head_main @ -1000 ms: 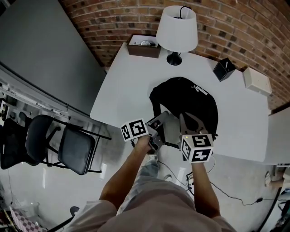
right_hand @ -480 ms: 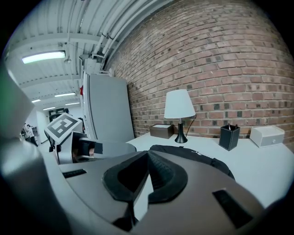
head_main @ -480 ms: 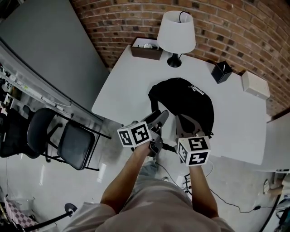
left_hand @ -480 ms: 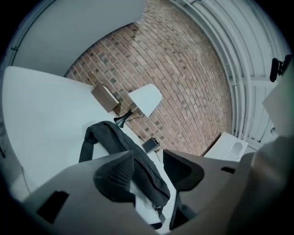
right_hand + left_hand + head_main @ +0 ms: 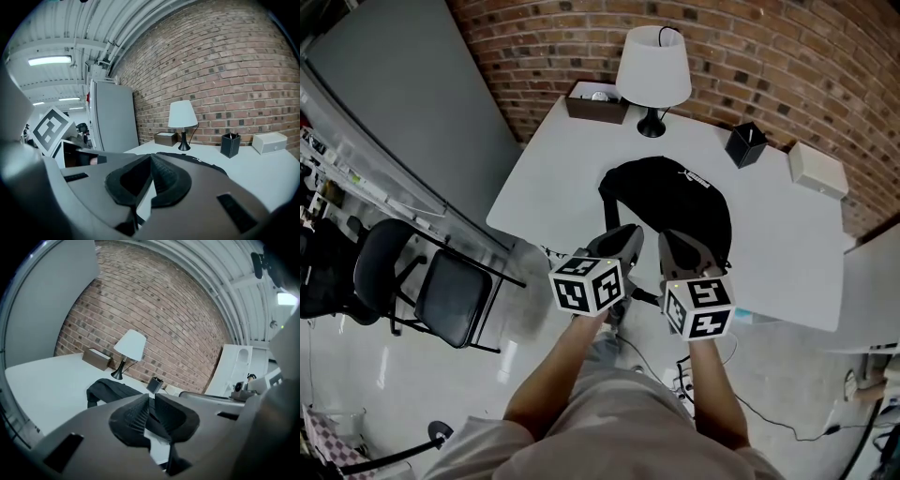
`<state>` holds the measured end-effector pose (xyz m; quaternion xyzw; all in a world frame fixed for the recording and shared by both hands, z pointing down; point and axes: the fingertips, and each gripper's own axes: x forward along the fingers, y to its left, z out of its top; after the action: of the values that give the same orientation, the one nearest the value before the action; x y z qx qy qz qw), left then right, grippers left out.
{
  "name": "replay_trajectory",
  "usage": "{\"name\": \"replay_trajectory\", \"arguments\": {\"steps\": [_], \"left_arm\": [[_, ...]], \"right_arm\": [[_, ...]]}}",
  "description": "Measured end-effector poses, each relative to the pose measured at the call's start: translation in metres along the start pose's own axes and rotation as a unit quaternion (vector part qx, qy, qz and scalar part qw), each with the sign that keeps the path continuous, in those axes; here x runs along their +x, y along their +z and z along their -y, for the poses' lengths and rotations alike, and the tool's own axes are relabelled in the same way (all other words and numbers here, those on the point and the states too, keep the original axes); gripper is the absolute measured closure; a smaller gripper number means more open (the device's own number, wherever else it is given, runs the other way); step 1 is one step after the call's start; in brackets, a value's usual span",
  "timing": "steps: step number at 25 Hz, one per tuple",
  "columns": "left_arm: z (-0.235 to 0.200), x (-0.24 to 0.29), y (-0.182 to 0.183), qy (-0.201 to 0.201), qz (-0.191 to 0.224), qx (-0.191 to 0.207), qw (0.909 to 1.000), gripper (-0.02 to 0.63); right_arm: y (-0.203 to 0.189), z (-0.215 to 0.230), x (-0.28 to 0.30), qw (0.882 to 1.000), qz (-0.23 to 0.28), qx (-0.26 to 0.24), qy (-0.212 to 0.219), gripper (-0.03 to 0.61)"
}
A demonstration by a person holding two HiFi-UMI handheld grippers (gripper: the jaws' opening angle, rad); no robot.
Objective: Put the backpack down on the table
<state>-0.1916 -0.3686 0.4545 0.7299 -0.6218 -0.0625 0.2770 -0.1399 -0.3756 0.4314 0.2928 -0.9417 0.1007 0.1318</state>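
Left tongs closing, nothing between; right tongs pressed together, empty. I see the backpack black, slumped on table.

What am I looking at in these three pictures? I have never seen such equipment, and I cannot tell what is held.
A person holds a pair of two-jaw tools. One picture is from a camera on the person's head, looking down; the others are from a camera on each tool. On the white table are a black backpack, a lamp, a brown box, a black pen holder and a white box. Nothing is held: the jaws of the left tool are closing with nothing between them; those of the right tool are together.
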Motion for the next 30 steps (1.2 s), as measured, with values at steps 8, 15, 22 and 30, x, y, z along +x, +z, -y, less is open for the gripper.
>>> {"name": "replay_trajectory", "arguments": {"steps": [8,15,22,30], "left_arm": [[0.04,-0.02,-0.006,0.001,0.009,0.082,0.9966,0.601],[0.065,-0.039,-0.012,0.006,0.018,0.133,0.9909,0.609],[0.075,-0.056,-0.027,0.017,0.026,0.131,0.9909,0.609],[0.074,-0.069,-0.032,0.032,0.033,0.121,0.9916,0.61]], "right_arm": [[0.001,-0.015,-0.029,1.0,0.011,-0.018,0.01,0.577],[0.003,-0.026,-0.052,0.999,0.028,-0.021,0.007,0.577],[-0.003,-0.04,-0.066,0.999,0.028,-0.032,0.02,0.577],[-0.008,-0.046,-0.078,0.999,0.027,-0.036,0.019,0.577]]}}
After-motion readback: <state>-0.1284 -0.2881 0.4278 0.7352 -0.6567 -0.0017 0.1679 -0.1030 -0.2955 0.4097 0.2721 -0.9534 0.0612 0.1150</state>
